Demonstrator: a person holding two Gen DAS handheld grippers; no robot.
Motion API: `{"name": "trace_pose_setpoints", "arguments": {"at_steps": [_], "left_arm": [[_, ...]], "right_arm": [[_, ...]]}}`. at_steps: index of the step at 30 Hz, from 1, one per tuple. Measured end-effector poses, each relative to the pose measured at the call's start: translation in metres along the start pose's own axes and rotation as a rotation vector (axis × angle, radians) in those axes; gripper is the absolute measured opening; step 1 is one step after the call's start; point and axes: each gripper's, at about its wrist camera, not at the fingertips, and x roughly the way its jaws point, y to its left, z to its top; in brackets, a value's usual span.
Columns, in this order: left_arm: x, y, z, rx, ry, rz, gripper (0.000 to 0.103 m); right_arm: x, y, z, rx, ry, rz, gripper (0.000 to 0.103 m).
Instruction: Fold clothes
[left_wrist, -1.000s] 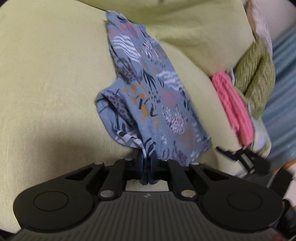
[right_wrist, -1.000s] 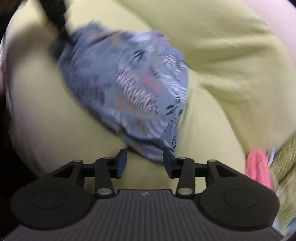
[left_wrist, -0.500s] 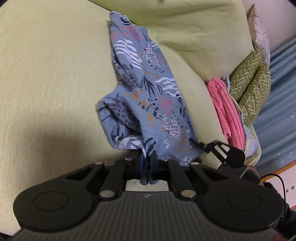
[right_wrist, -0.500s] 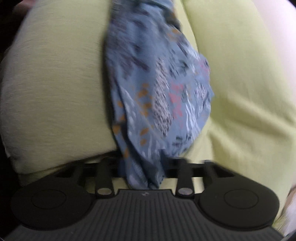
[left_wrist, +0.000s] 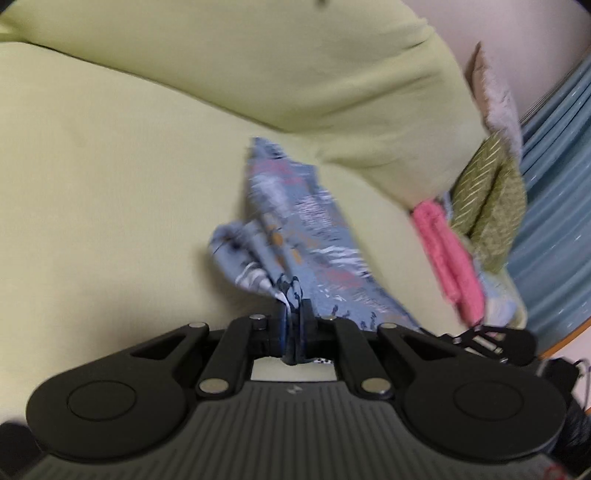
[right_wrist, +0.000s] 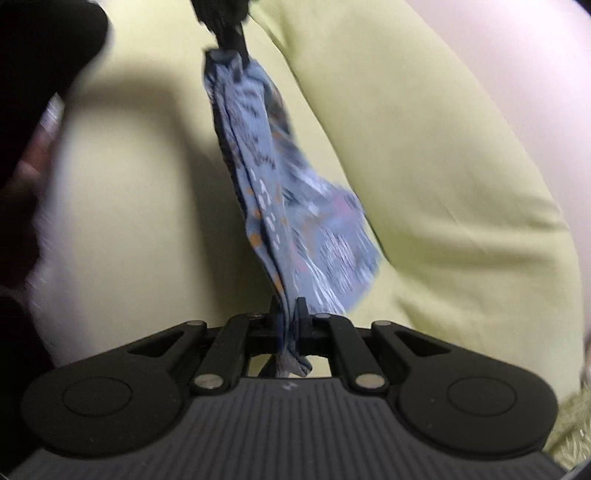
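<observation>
A blue patterned garment (left_wrist: 306, 229) with white, pink and orange prints lies over the yellow-green sofa seat (left_wrist: 110, 184). My left gripper (left_wrist: 293, 314) is shut on one edge of it. My right gripper (right_wrist: 288, 314) is shut on another edge of the garment (right_wrist: 280, 206), which stretches as a bunched strip from it up to the left gripper (right_wrist: 225, 29) at the top of the right wrist view. The right gripper (left_wrist: 491, 338) shows at the lower right of the left wrist view.
The sofa back cushion (left_wrist: 295, 74) rises behind the seat. A pink folded cloth (left_wrist: 447, 258) and green patterned cushions (left_wrist: 491, 206) are stacked at the seat's right end. A blue curtain (left_wrist: 554, 184) hangs beyond them.
My right gripper has closed on the garment's edge and the two grippers have drawn apart, pulling the cloth into a stretched strip. The left gripper kept its hold and moved back.
</observation>
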Motion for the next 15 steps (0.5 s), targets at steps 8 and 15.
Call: {"name": "trace_pose_setpoints", "arguments": {"at_steps": [8, 15], "left_arm": [[-0.013, 0.041, -0.047, -0.073, 0.141, 0.086, 0.0], [0.007, 0.035, -0.049, 0.002, 0.184, 0.093, 0.0]], "right_arm": [[-0.021, 0.056, 0.031, -0.031, -0.011, 0.171, 0.003], [-0.025, 0.041, 0.032, 0.007, 0.018, 0.179, 0.003]]}}
